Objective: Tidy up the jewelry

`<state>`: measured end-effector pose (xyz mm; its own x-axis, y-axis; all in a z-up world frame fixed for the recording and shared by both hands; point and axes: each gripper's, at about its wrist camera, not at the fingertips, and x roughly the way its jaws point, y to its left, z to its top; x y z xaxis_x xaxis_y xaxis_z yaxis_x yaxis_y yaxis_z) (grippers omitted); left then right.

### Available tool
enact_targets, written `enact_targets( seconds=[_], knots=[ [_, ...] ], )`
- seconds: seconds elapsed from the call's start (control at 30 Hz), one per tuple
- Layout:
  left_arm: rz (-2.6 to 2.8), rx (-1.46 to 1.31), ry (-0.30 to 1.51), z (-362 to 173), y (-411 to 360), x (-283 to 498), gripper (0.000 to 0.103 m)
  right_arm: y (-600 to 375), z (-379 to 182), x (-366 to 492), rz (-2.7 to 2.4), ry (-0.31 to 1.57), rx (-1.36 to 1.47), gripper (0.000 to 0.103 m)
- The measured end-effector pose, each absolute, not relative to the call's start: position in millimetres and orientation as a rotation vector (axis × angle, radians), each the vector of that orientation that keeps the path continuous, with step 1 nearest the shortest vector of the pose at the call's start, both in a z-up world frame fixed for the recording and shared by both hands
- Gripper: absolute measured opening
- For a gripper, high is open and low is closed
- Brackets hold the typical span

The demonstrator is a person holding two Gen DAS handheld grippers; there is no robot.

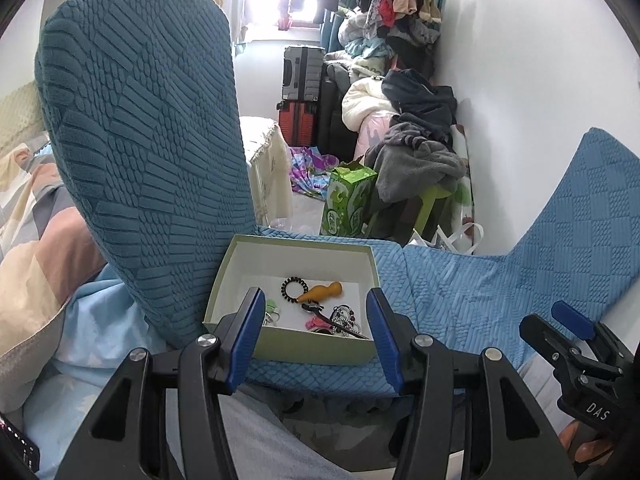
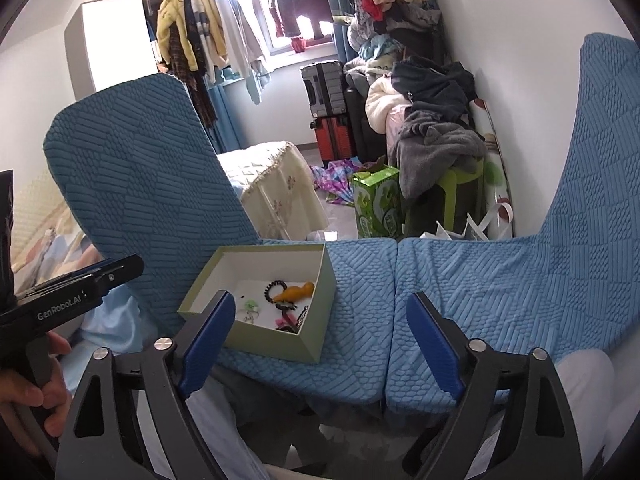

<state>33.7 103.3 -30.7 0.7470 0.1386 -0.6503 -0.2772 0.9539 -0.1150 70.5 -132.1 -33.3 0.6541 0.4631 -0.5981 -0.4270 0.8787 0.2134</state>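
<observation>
You are looking down a narrow room with white walls (image 2: 520,40) and a grey floor (image 2: 340,216). A bright window (image 2: 292,4) at the far end glares behind clothes hanging on a rail (image 2: 200,28). Stacked suitcases (image 2: 326,92) stand below it, a grey one on a red one. Heaped clothing (image 2: 432,120) lines the right wall beside a green carton (image 2: 376,204). Blue textured chair covers (image 2: 132,168) fill your foreground, with a cream-draped piece of furniture (image 2: 276,184) behind them.

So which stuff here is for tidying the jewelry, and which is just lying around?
For the job:
box
black hair tie
orange trinket
pink clip

Just lying around:
green carton
suitcases
clothes pile
</observation>
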Motion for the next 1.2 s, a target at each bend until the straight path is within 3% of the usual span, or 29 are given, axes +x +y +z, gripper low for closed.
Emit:
enact_targets(
  seconds=[0.3,0.43,0.5,0.63,1.2],
  knots=[
    [0.243,-0.196,0.704,-37,104,38,0.053,-131,-43,75,0.471,0.707,0.013,0.09],
    [0.252,-0.201,0.708,-38,106,38,0.053,-133,-45,78,0.457,0.712,0.012,0.102],
    [0.263,-0.199,0.715,-39,106,39,0.053,-134,-44,78,0.454,0.708,0.014,0.103],
    [0.289,-0.185,0.725,-42,107,41,0.075,-132,-44,80,0.453,0.709,0.012,0.103],
    [0.295,-0.194,0.729,-39,111,40,0.079,-121,-42,82,0.447,0.724,-0.047,0.103]
  ],
)
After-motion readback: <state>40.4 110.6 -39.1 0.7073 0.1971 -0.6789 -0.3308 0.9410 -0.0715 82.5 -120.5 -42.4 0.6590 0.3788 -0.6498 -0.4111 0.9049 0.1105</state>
